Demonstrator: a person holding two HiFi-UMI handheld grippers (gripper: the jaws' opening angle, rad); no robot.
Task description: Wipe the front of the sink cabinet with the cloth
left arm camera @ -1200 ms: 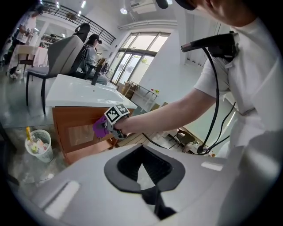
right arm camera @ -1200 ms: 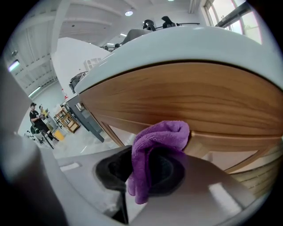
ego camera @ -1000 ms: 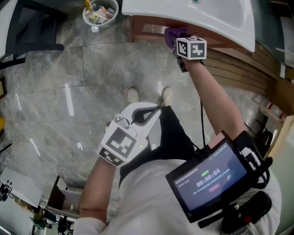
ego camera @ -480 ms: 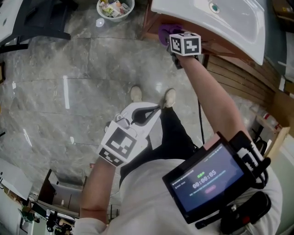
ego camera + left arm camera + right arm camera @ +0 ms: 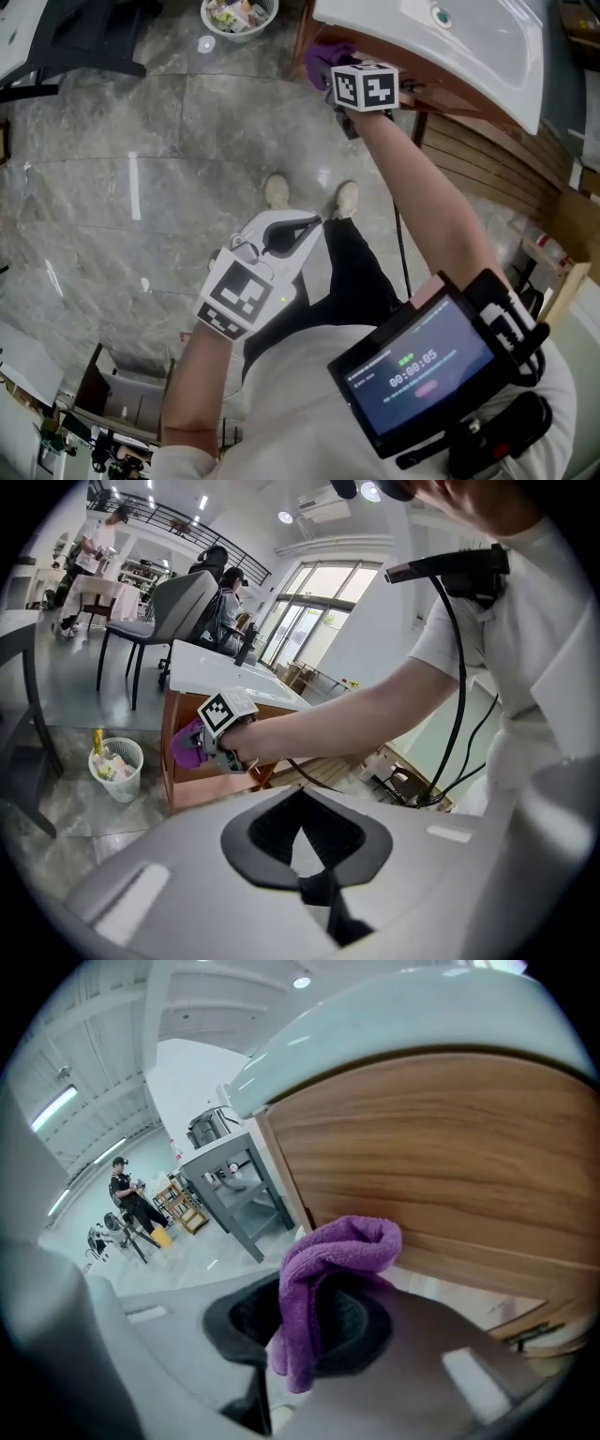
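A white mesh wastebasket [image 5: 239, 17] is standing on the grey marble floor [image 5: 112, 169], far left. A chest-mounted screen [image 5: 410, 368] is displaying a timer, near right.

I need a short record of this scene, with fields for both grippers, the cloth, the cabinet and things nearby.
right gripper: shut on purple cloth
left gripper: shut, empty, held low
cloth position: bunched, at the cabinet front near its edge
cabinet type: wooden, under white sink
nearby: waste basket on floor
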